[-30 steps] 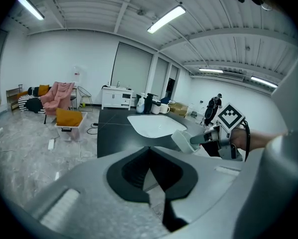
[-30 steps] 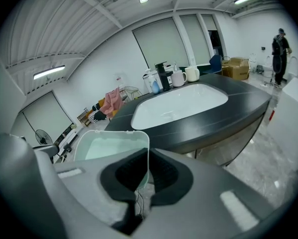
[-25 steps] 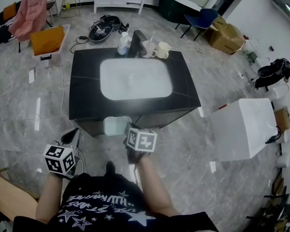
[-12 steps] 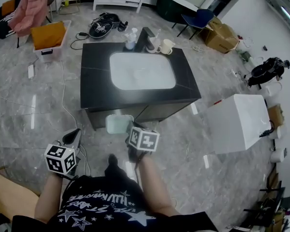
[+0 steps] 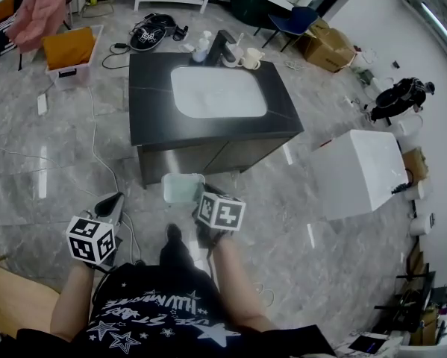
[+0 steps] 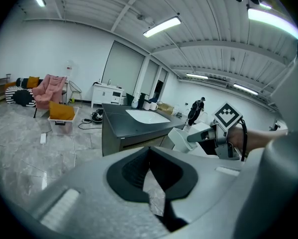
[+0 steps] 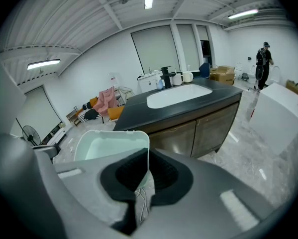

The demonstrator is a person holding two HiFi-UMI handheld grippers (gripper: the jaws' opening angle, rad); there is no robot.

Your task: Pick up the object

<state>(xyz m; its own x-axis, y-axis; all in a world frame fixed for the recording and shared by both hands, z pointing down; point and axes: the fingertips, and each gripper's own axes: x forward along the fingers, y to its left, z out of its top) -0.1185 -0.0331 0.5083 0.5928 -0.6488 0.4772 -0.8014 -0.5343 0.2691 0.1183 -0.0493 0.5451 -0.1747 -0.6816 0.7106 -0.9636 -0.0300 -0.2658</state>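
A pale mint plastic tub [image 5: 182,187] hangs in the air in front of the person, low above the floor. My right gripper [image 5: 199,202] is shut on its near rim. In the right gripper view the tub's thin wall [image 7: 111,146] stands pinched between the black pads of the right gripper [image 7: 148,171]. My left gripper [image 5: 110,206] is held lower left, shut, nothing in it; its own view shows the left gripper [image 6: 149,178] with pads meeting, and beyond it the tub [image 6: 181,138].
A black vanity [image 5: 152,103] with a white basin [image 5: 217,92], a faucet and mugs [image 5: 249,57] stands ahead. A white box [image 5: 361,174] sits to the right, an orange bin [image 5: 68,51] far left. Cables [image 5: 96,155] trail over the marble floor. A person [image 7: 263,66] stands far right.
The vanity has slid up and farther off in the head view, so the person has moved back from it. Both grippers keep their places; the right one still holds the tub.
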